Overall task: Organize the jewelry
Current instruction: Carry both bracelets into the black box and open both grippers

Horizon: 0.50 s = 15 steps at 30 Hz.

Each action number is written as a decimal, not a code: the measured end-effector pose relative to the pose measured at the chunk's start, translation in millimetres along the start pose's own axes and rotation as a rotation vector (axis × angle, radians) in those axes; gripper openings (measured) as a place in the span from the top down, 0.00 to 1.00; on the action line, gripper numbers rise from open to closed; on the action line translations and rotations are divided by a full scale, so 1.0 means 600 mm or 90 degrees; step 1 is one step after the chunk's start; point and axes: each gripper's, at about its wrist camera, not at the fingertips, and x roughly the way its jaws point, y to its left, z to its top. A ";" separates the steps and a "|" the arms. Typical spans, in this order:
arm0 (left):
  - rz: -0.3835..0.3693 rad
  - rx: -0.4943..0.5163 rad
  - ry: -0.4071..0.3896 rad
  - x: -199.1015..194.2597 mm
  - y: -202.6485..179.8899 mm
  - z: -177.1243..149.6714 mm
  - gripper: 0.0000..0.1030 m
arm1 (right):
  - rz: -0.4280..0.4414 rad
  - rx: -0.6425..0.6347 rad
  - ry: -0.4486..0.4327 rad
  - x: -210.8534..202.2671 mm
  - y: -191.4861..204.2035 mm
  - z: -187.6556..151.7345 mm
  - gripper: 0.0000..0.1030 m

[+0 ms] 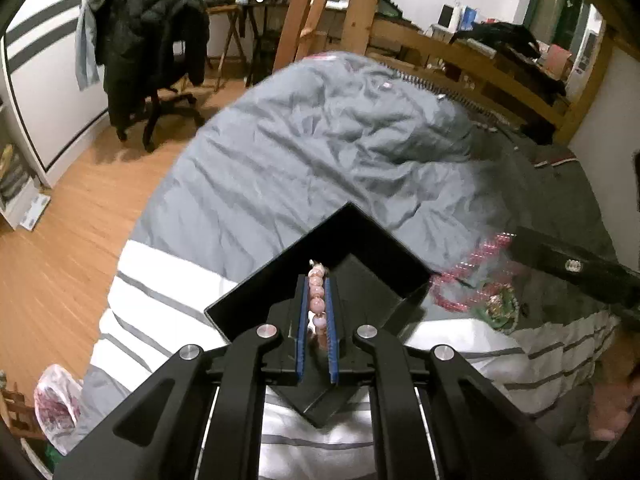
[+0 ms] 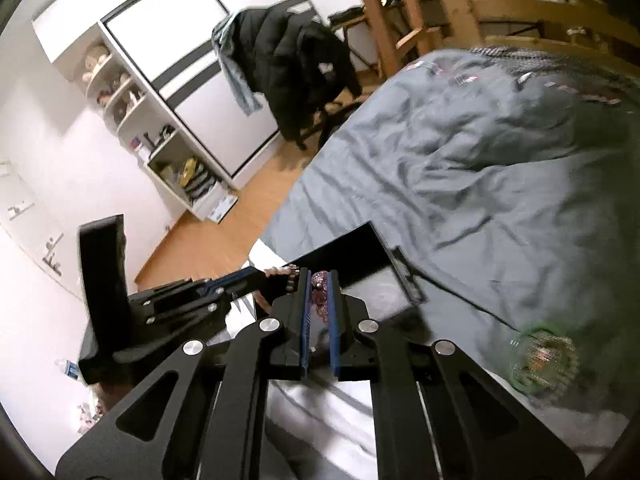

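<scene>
My left gripper [image 1: 317, 280] is shut on a pale pink bead bracelet [image 1: 317, 303] and holds it over an open black box [image 1: 360, 236] on the bed. My right gripper [image 2: 319, 276] is shut on a dark pink sparkly bracelet [image 2: 319, 292], also over the black box [image 2: 376, 280]. The left gripper with its pink beads [image 2: 280, 271] shows in the right wrist view, just left of my right fingertips. The right gripper's arm [image 1: 568, 266] crosses the right side of the left wrist view, blurred by motion. A green bead bracelet [image 1: 498, 306] lies on the bed; it also shows in the right wrist view [image 2: 540, 356].
The grey duvet [image 1: 320, 148] covers the bed, with a white striped sheet [image 1: 160, 300] near me. A blurred pink jewelry streak [image 1: 480, 268] shows beside the box. An office chair with a black jacket [image 1: 148, 40] stands on the wood floor. A wooden bed frame [image 1: 480, 60] lies beyond.
</scene>
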 end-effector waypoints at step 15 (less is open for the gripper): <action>0.045 0.027 0.051 0.047 -0.010 -0.010 0.92 | -0.056 -0.021 0.073 0.110 -0.037 -0.019 0.86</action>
